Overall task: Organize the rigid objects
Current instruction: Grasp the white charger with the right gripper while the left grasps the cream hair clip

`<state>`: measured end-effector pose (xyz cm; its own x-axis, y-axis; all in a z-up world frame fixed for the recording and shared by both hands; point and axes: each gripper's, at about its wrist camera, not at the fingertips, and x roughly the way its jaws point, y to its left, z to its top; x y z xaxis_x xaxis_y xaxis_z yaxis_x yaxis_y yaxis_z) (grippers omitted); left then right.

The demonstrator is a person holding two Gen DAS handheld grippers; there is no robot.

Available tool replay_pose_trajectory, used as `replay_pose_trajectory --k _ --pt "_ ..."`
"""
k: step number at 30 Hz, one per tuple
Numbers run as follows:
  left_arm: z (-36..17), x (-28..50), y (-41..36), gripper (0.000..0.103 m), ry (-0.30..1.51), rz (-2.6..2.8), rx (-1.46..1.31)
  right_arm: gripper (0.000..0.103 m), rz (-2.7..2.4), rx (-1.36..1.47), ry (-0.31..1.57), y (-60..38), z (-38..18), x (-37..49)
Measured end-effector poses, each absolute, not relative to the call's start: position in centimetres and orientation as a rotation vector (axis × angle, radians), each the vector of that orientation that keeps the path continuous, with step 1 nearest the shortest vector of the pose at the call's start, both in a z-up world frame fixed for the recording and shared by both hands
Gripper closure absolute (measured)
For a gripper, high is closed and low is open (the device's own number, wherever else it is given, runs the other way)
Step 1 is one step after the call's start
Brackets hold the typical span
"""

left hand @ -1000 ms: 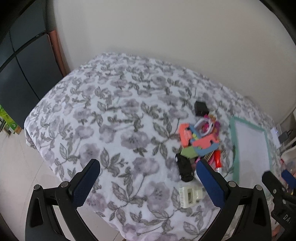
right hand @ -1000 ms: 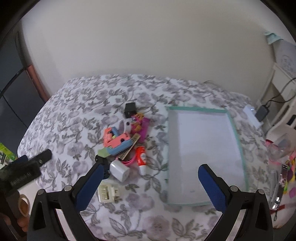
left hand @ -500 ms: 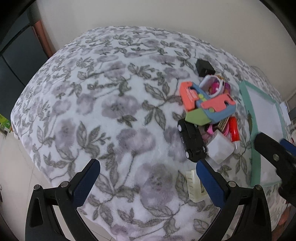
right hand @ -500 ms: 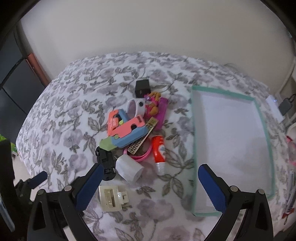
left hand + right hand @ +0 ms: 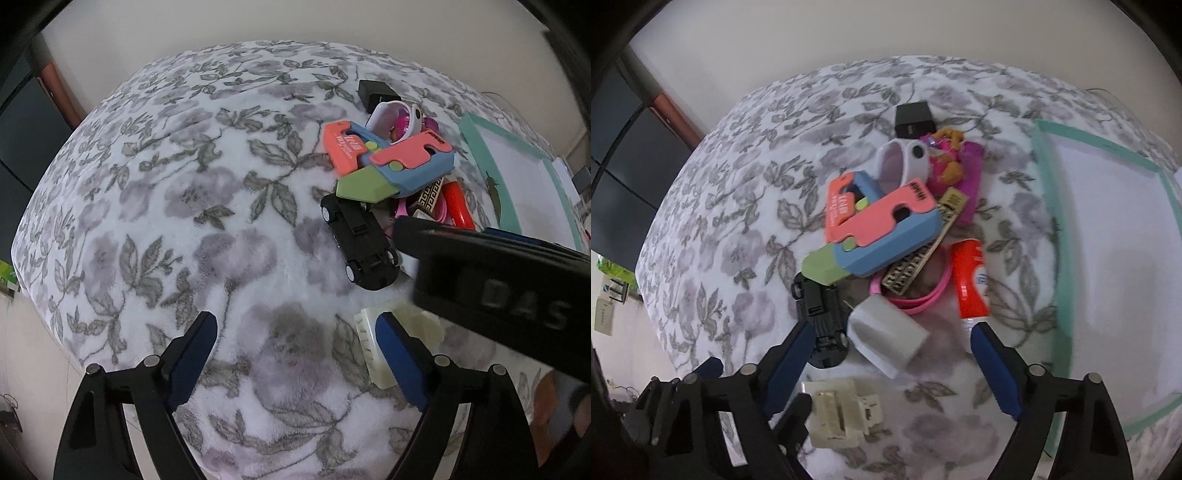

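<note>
Right gripper [image 5: 888,365]: fingers wide apart, empty, low over white cylindrical cap [image 5: 888,338], which lies between them. Black toy car [image 5: 820,317] just beside left finger; red glue tube [image 5: 971,282] near right finger.

Left gripper [image 5: 295,358]: fingers apart, empty, over bare floral blanket [image 5: 184,206]; cream plastic switch block [image 5: 373,343] touching or just beside its right finger.

Pile close behind: coral-and-blue plastic toy gun [image 5: 882,225] overlapping car's far end, pink ring [image 5: 923,295], patterned gold-black strip [image 5: 919,258], white bracelet [image 5: 905,162], black cube adapter [image 5: 912,118].

Risks, judged: round cap likely to roll or squirt out on soft bedding; closing fingers may snag car or glue tube; grippers crowded, possible clash.

Open room: teal-rimmed white tray [image 5: 1045,177] to the right, empty, well apart from pile. Bed edge near on the left and front.
</note>
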<state>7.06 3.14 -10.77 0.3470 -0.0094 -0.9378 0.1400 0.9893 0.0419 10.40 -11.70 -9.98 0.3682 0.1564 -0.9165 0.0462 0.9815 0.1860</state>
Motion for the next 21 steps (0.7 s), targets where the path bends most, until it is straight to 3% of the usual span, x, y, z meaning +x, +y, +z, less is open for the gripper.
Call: replay_pose_trajectory --k 3,8,13,19,21 --pt "-10.6 6.8 3.0 0.022 1.205 -0.112 0.130 0.023 0.085 0.223 1.211 -11.4 -10.7 10.8" --pt "-10.5 6.3 2.2 0.030 1.199 -0.148 0.148 0.044 0.078 0.276 1.233 -11.7 -11.7 11.1" --pt "-10.8 6.0 1.3 0.037 1.208 -0.183 0.164 0.049 0.091 0.344 1.237 -12.4 -12.3 11.1" --pt "-12.1 6.1 0.9 0.058 1.267 -0.191 0.168 0.051 0.077 0.342 1.244 -13.2 -12.1 10.4" --pt "-12.4 6.2 0.9 0.059 1.279 -0.195 0.155 0.051 0.066 0.353 1.248 -13.8 -12.1 9.9"
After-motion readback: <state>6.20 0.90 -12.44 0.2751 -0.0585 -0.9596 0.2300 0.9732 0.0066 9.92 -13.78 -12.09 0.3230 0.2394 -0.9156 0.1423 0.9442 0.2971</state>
